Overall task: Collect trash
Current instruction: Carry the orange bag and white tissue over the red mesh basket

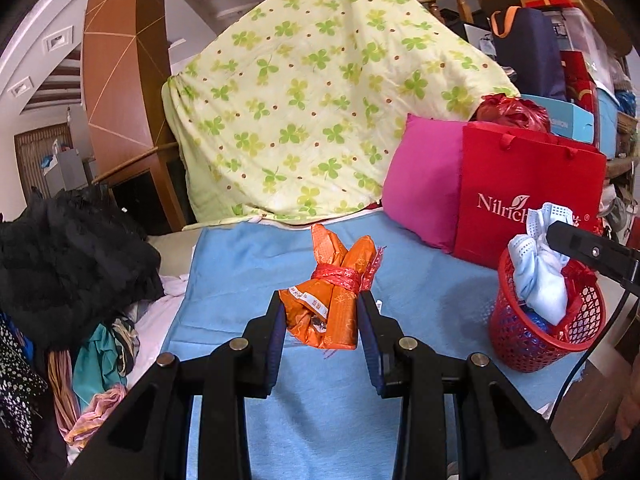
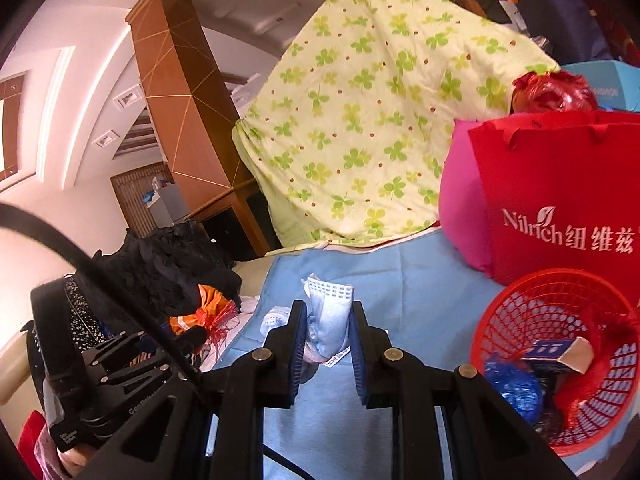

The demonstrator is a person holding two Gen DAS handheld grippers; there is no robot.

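Blue cloth (image 2: 400, 280) open ahead — red bag (image 2: 560, 200), red basket (image 2: 500, 320) crowd right

Orange wrapper (image 1: 332, 304) is looking glossy, crinkled plastic; red basket (image 2: 560, 360) showing shiny perforated plastic; blue sheet (image 1: 256, 280) appearing matt cloth.

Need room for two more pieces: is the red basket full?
Not full. The red basket holds a blue wad and a small carton; much of its wall shows bare.

One red basket (image 2: 500, 332), one red bag (image 1: 532, 184), two wrapped bundles (orange (image 1: 332, 300), pale blue (image 2: 328, 320)).
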